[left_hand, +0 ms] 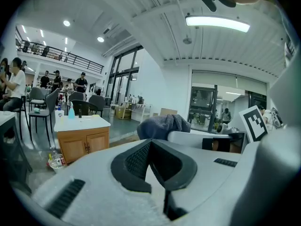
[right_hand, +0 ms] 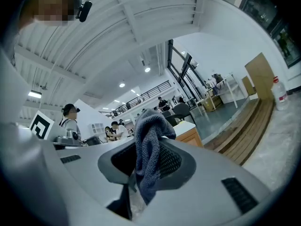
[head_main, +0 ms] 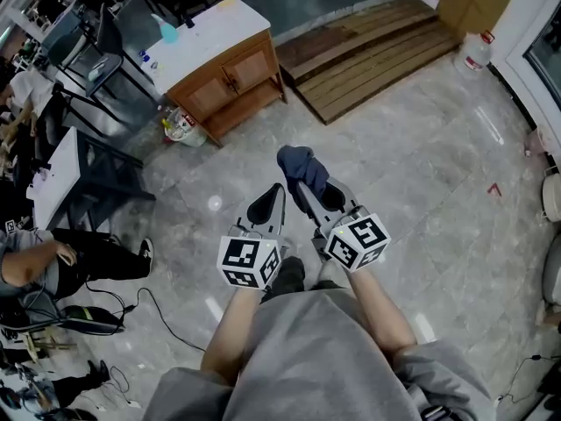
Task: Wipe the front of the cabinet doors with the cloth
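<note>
Down on the glossy tiled floor (head_main: 421,191) the person stands well apart from the wooden cabinet (head_main: 230,73), which sits toward the upper left of the head view with its two front doors (head_main: 248,70) closed and facing the person at an angle. On its white top surface stands a blue spray bottle (head_main: 168,32), and a crumpled bag (head_main: 181,128) lies on the floor just beside the cabinet's near corner. The right hand-held gripper (head_main: 320,196) is clamped on the dark blue-grey cloth (head_main: 302,167); in the right gripper view the knit fabric is pinched between the black ribbed pads (right_hand: 171,161), one end bunched above the jaw tips and the other hanging down into the body of the tool. The left hand-held gripper (head_main: 267,204) is held just beside the right one, slightly lower in the head view, and the left gripper view shows its jaws brought together at the tip with nothing between them. From that same view the cloth shows as a rounded lump past the left jaws, with the cabinet farther off at the left. Both marker cubes sit near the person's wrists, side by side and not touching. A wooden platform (head_main: 377,51) lies on the floor to the right of the cabinet, with a plastic bottle (head_main: 478,51) at its far end. Another person (head_main: 53,266) sits at the left edge.
</note>
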Available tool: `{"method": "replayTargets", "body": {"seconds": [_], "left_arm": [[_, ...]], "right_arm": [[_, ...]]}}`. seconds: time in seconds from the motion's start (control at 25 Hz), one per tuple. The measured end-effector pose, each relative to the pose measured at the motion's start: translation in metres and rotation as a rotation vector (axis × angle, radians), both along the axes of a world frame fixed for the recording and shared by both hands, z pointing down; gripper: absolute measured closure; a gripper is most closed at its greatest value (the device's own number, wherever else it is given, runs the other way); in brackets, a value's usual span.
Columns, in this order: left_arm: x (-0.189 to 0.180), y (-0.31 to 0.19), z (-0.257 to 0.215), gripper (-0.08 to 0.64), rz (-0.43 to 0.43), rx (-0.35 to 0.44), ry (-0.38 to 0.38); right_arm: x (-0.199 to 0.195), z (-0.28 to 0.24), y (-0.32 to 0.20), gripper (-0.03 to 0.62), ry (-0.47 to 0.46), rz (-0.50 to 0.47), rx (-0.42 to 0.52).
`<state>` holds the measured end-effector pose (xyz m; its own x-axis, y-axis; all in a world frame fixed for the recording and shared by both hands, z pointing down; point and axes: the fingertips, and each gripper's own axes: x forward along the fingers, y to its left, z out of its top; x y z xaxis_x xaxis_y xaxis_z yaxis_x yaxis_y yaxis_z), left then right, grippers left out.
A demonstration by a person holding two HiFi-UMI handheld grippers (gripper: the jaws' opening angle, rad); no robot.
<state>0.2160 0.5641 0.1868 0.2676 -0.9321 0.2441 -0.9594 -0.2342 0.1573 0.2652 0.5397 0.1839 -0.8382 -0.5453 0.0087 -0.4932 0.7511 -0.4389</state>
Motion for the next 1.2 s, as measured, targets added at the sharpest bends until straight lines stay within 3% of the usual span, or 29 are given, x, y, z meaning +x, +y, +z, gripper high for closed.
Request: {"method": "replayTargets", "body": {"seconds": [0.64,1.2], "left_arm": [[-0.128,-0.056,0.011,0.552,0.039,-0.004,0.027],[-0.168,-0.100,0.035,0.552,0.072,-0.042,0.043]], "right_arm": [[-0.122,0.009,-0.059,0.503,0.025,0.054,-0.033],[-0.145,0.027,-0.107,0.506,0.004,0.149,-0.075]]}}
